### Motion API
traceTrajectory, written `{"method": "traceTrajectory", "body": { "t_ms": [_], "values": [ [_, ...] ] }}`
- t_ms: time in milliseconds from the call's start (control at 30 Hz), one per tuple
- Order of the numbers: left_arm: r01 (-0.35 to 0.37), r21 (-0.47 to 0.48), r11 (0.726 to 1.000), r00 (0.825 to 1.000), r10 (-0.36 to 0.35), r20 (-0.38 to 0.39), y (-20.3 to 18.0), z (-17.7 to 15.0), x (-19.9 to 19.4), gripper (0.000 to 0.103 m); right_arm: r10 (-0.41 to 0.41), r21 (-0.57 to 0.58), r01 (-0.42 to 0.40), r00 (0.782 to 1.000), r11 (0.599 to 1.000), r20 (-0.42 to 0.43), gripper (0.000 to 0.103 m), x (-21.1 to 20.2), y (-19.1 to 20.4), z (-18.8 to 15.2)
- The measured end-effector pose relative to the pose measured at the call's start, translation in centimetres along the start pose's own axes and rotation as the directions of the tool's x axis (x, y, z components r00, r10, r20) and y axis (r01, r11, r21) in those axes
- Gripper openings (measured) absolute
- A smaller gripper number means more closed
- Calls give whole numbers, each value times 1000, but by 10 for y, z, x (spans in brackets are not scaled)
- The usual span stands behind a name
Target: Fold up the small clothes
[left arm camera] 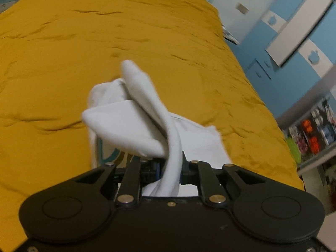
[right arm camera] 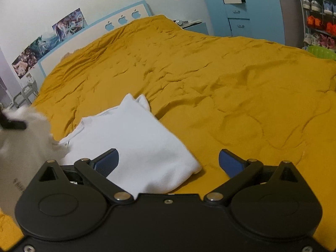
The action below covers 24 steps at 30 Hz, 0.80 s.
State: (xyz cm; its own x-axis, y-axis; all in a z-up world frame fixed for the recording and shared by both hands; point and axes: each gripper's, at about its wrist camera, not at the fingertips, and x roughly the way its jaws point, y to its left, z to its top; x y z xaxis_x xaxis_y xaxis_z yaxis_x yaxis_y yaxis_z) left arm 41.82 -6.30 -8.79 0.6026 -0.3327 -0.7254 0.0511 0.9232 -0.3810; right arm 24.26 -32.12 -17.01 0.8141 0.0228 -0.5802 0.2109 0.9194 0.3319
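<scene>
A small white garment hangs bunched above the mustard bedspread. My left gripper is shut on a fold of it that runs down between the jaws. A teal and tan print shows on its lower part. In the right wrist view the same white garment lies partly flat on the bedspread, with its left side lifted and blurred at the frame's left edge. My right gripper stands open just over the garment's near edge; its blue pads hold nothing.
A white and blue headboard with posters stands at the far side. Blue cabinets and a shoe shelf line the right wall. A green basket sits past the bed's right edge.
</scene>
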Motion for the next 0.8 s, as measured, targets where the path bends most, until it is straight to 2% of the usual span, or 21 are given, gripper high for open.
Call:
{"method": "traceTrajectory", "body": {
  "t_ms": [167, 267, 333, 400, 467, 567, 633, 667, 733, 800],
  "values": [
    [26, 53, 998, 997, -22, -73, -54, -4, 65, 12, 4, -16, -4, 1000, 1000, 1, 103, -2, -16, 6],
    [19, 59, 998, 991, -11, -137, -77, -14, 106, 13, 1, -18, -1, 1000, 1000, 0, 103, -5, -26, 10],
    [8, 40, 999, 987, -1, -160, -86, -20, 123, 16, -7, -14, 7, 1000, 1000, 0, 103, -7, -34, 12],
    [53, 19, 998, 982, -48, -182, -91, -22, 131, 32, -16, -14, 16, 1000, 1000, 3, 103, -10, -39, 12],
    [103, -2, 995, 981, -102, -167, -93, -21, 120, 42, -31, -20, 31, 1000, 999, 5, 103, -12, -43, 13],
    [143, 11, 990, 985, -141, -98, -82, -12, 83, 42, -30, -31, 31, 1000, 999, 4, 103, -14, -45, 15],
    [197, -16, 980, 979, -197, -56, -64, -9, 50, 42, -9, -41, 9, 1000, 999, 13, 103, -16, -41, 20],
    [208, -21, 978, 978, -209, -23, -52, -8, 31, 46, 2, -45, -2, 1000, 999, 18, 103, -17, -39, 23],
    [184, -17, 983, 983, -184, 27, -29, -13, 4, 48, 38, -47, -37, 999, 998, 23, 103, -16, -32, 30],
    [148, -28, 989, 989, -147, 33, -4, -26, -13, 48, 96, -45, -95, 995, 994, 12, 103, -14, -24, 38]
  ]
}}
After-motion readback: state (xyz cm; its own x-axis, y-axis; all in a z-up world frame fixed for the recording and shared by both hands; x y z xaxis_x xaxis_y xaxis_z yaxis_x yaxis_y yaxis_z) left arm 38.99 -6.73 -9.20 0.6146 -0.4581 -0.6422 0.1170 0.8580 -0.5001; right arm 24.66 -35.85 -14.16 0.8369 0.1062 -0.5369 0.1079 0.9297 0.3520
